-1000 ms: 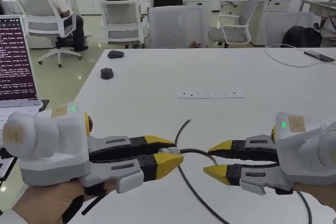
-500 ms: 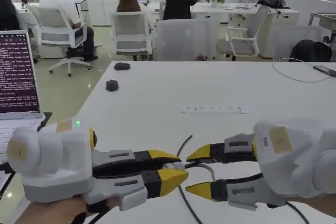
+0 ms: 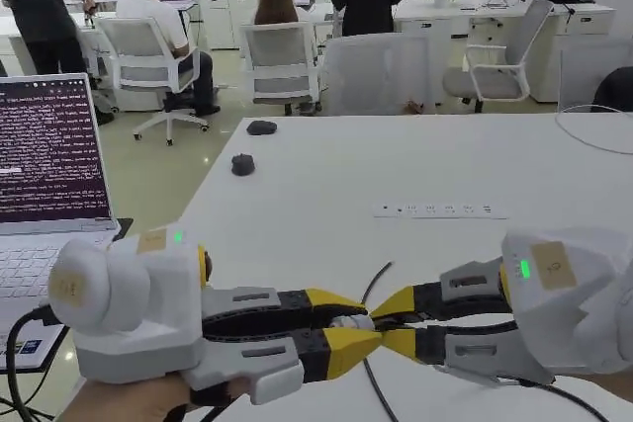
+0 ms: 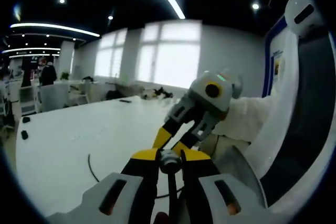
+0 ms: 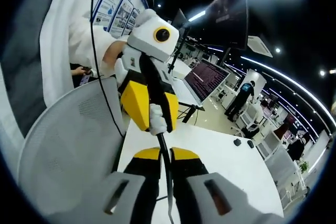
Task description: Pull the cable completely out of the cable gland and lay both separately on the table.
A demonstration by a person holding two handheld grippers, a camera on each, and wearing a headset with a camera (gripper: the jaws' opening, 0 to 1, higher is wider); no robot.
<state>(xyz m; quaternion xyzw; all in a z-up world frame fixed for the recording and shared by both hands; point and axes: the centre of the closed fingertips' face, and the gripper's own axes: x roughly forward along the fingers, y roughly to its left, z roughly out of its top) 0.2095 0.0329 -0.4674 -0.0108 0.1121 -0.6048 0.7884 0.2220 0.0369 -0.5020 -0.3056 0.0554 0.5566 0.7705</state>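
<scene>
The cable gland (image 4: pixel 169 161) is clamped by the left gripper (image 3: pixel 362 323). At its 3 o'clock the cable (image 3: pixel 376 279) is pinched by the right gripper (image 5: pixel 163 153), their junction hidden.

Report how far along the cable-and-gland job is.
Done: both grips are set. The left tongs are shut on the cable gland, and the right tongs are shut on the cable right beside it. In hand: the pull; the cable runs into the gland, not yet out. Left: draw it free, then lay both apart on the table.
</scene>
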